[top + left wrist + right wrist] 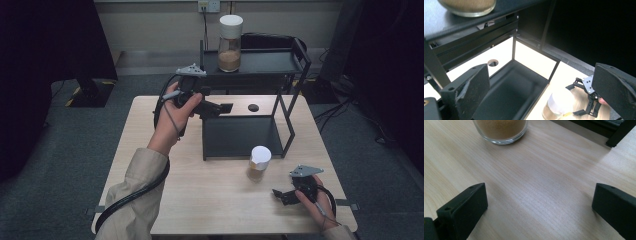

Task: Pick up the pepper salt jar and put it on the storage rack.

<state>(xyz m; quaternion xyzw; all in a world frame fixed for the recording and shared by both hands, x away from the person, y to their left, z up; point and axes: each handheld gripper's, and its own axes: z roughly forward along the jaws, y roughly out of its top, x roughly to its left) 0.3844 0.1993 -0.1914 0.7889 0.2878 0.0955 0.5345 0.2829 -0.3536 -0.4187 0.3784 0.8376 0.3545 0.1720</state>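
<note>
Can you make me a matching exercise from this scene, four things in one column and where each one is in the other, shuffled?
Things:
1. tall jar
2. short jar
3. left gripper
4. right gripper

Places:
A. low over the table's near right corner
B. on the table, in front of the rack
C. on the rack's top shelf
D. raised beside the rack's left post

Pairs: 1-C, 2-B, 3-D, 4-A
</note>
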